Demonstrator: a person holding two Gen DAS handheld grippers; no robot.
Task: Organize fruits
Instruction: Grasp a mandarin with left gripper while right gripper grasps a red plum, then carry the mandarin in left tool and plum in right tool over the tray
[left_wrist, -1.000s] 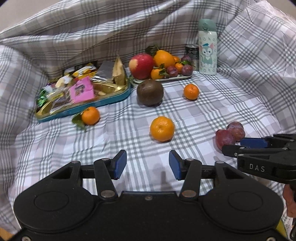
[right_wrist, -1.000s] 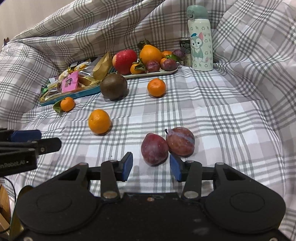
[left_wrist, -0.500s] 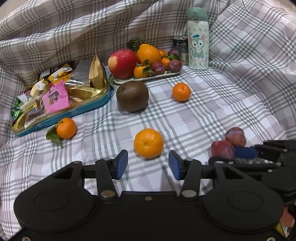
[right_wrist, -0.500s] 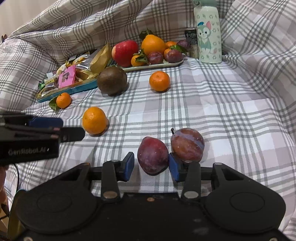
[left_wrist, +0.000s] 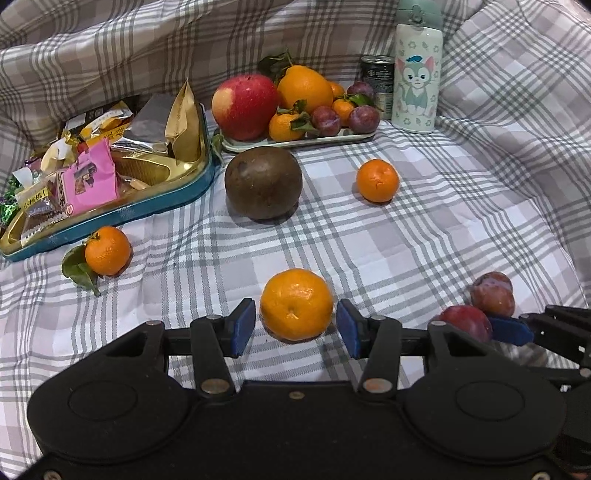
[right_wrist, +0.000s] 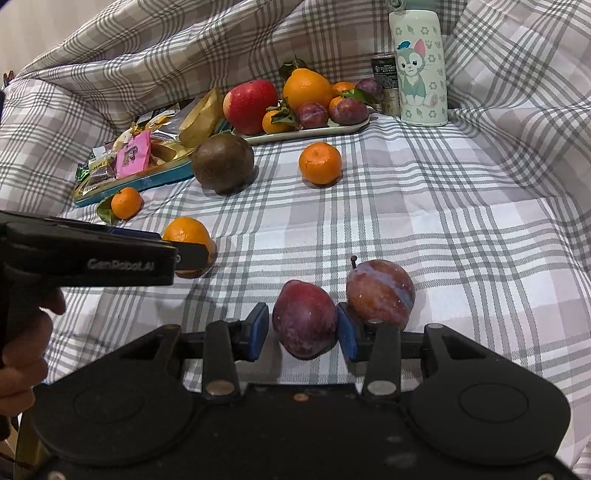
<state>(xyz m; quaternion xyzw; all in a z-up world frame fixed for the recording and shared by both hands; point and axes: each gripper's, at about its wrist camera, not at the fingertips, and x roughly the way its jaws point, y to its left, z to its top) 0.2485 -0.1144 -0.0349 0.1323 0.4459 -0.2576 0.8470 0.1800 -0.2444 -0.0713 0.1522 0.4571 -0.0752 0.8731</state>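
My left gripper (left_wrist: 295, 326) has advanced: the mandarin (left_wrist: 296, 303) now sits between its parted pads, untouched. My right gripper (right_wrist: 300, 332) has advanced too and brackets the near plum (right_wrist: 304, 318), pads apart; the second plum (right_wrist: 380, 293) crowds its right pad. Open cloth lies ahead toward the fruit tray (left_wrist: 332, 139).

The left tongs (right_wrist: 192, 254) cover the near mandarin's (right_wrist: 186, 230) lower half, and the can (left_wrist: 376, 79) (label too small to read) stands half behind the bottle (left_wrist: 417, 74)
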